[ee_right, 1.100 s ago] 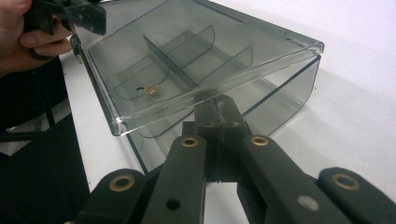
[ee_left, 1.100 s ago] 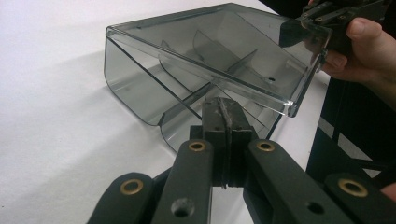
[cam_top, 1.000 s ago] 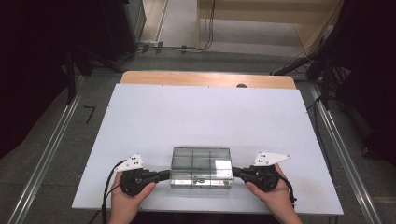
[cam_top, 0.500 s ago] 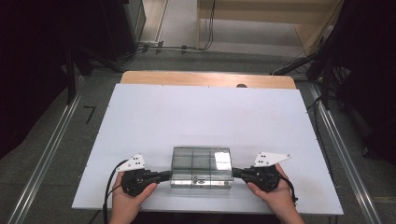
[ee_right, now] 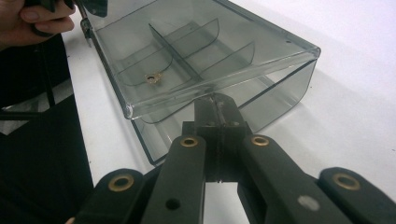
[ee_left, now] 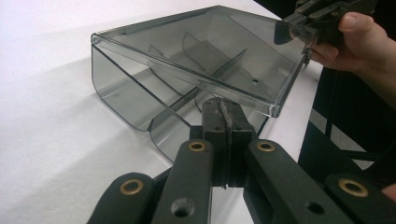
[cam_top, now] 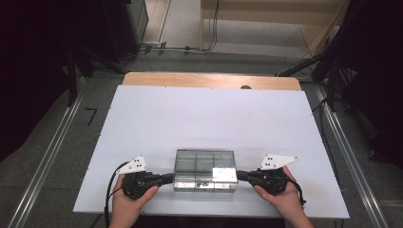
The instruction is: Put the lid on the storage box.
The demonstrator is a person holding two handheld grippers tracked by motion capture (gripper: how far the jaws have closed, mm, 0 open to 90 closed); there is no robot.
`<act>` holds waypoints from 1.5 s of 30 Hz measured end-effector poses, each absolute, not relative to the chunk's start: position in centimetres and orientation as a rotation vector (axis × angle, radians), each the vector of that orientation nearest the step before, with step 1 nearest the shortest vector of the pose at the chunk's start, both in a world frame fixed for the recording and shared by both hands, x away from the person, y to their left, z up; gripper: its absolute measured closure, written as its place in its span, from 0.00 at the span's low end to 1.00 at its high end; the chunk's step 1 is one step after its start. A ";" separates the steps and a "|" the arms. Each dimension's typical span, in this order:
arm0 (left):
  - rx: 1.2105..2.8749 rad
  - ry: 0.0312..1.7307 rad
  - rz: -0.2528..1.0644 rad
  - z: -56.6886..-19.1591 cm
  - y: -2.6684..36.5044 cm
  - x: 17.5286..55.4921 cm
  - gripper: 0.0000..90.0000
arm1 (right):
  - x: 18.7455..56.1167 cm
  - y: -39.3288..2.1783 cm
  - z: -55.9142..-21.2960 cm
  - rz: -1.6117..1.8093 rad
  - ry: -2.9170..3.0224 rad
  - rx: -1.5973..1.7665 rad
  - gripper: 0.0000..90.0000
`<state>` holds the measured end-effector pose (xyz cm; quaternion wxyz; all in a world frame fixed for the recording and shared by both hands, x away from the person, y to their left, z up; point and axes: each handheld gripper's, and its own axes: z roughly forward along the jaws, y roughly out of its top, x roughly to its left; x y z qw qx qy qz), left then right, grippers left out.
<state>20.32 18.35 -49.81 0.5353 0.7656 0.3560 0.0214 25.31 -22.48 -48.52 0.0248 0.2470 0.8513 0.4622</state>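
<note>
A smoky clear plastic box (cam_top: 205, 170) with inner dividers sits near the table's front edge, its lid (ee_left: 196, 51) tilted up off the base. My left gripper (cam_top: 172, 178) is shut, its tips (ee_left: 223, 105) against the box's left end just under the lid's rim. At the opposite end my right gripper (cam_top: 237, 175) is shut too, with its tips (ee_right: 215, 100) under the lid's edge there. I see nothing pinched between either pair of jaws. In the right gripper view a small brass-coloured ring (ee_right: 152, 78) shows through the lid (ee_right: 201, 51).
The white tabletop (cam_top: 209, 118) stretches wide behind the box, with a wooden strip (cam_top: 211, 80) along its far edge. The front edge lies just below my hands. Metal rails run along the floor on both sides.
</note>
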 end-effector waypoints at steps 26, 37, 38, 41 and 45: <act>1.760 0.878 0.217 -49.1 20.6 19.9 0.51 | 25.7 -24.2 -47.8 1.511 2.477 0.822 0.51; 1.743 0.872 0.272 -49.0 21.4 19.7 0.28 | 26.5 -26.1 -47.8 1.536 2.411 0.885 0.25; 1.743 0.870 0.275 -49.0 21.5 19.7 0.27 | 26.5 -26.3 -47.8 1.536 2.407 0.886 0.24; 1.735 0.878 0.281 -49.1 21.8 19.8 0.24 | 26.7 -26.9 -47.7 1.538 2.385 0.904 0.22; 1.726 0.891 0.289 -49.2 22.3 19.8 0.20 | 26.8 -27.5 -47.7 1.532 2.362 0.925 0.20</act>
